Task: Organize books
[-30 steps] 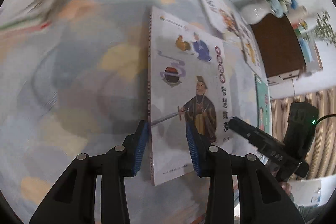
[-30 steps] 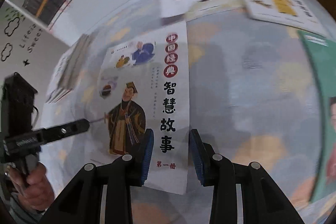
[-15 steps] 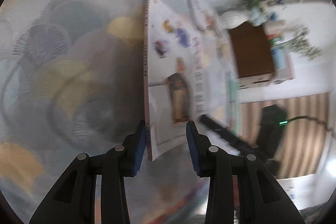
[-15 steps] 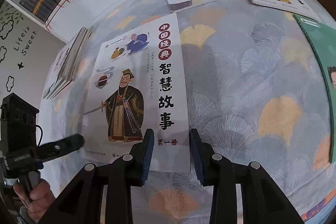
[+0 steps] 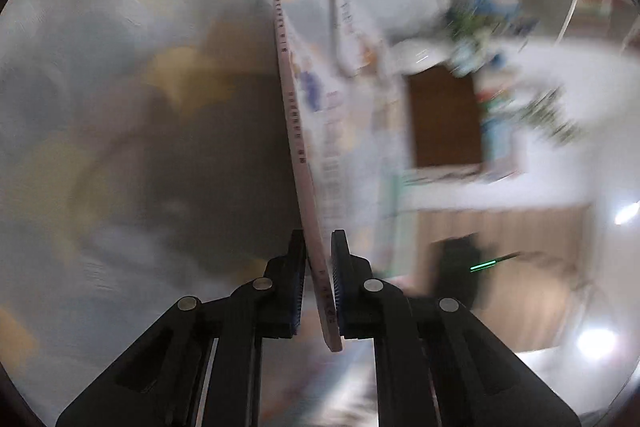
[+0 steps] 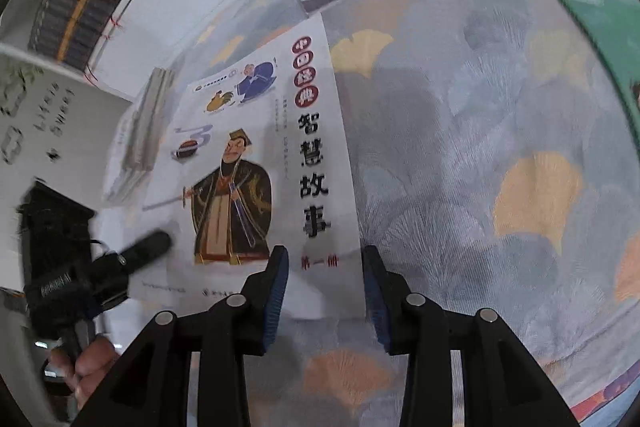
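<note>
The illustrated storybook (image 5: 298, 131), pinched at its spine by our left claw (image 5: 318, 283), lifts off the tabletop (image 6: 460, 155) as our empty right claw (image 6: 324, 291) opens; stacking likely follows.

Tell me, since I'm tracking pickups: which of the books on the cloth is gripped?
The white book with the robed swordsman, clamped at its spine edge by the left gripper. The other books lie untouched.

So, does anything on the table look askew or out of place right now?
Yes: the storybook is tipped up on edge, pinched in the left tongs. Three more books lie scattered flat at the far side, away from the stack. No damage visible.
</note>
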Motion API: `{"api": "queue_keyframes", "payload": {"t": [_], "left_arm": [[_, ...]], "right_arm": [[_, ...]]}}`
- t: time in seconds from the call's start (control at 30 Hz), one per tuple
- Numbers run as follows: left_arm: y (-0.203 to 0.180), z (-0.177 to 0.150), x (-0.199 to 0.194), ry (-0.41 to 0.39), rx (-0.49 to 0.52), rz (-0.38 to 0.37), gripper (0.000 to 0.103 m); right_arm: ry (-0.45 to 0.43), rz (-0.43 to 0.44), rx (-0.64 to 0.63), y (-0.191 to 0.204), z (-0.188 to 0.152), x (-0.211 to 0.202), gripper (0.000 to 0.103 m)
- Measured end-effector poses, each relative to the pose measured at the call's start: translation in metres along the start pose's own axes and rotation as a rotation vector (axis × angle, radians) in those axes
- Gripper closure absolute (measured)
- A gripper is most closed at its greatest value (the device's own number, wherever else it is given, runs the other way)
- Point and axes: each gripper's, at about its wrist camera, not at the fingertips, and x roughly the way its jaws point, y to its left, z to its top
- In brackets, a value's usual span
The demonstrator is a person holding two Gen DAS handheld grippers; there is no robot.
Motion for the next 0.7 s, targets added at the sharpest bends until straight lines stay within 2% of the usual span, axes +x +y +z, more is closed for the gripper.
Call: {"api": "queue_keyframes", "payload": {"t": [0.03,0.1,0.27,0.4,0.47,0.5,0.6,0.63,0.7], "left_arm": [[0.001,0.004,0.000,-0.006,-0.025,-0.036,0.094],[0.004,0.011,0.001,-0.001,-0.089,-0.109,0.093],[0.008,0.015,0.005,0.021,-0.145,-0.144,0.093],[0.024,0.014,0.000,0.016,-0.257,-0.220,0.092],[0.025,0.015,-0.006,0.015,-0.247,-0.198,0.092],[0.024,0.016,-0.007,0.015,-0.234,-0.172,0.092],[0.018,0.022,-0.008,0.015,-0.182,-0.099,0.094],[0.012,0.023,-0.008,0.007,-0.141,-0.045,0.094],[-0.001,0.023,-0.010,-0.008,-0.024,0.110,0.094]], "right_arm": [[0.007,0.047,0.039,-0.008,0.001,-0.003,0.054],[-0.003,0.136,0.121,-0.025,0.002,-0.009,0.050],[0.008,0.352,0.264,-0.051,0.010,0.005,0.049],[0.026,0.434,0.279,-0.041,0.015,0.025,0.049],[0.031,0.443,0.275,-0.033,0.019,0.029,0.049],[0.029,0.431,0.258,-0.028,0.020,0.029,0.057],[0.024,0.377,0.193,-0.015,0.026,0.026,0.063],[0.022,0.360,0.173,-0.011,0.028,0.024,0.065],[0.012,0.320,0.123,-0.002,0.029,0.019,0.071]]}}
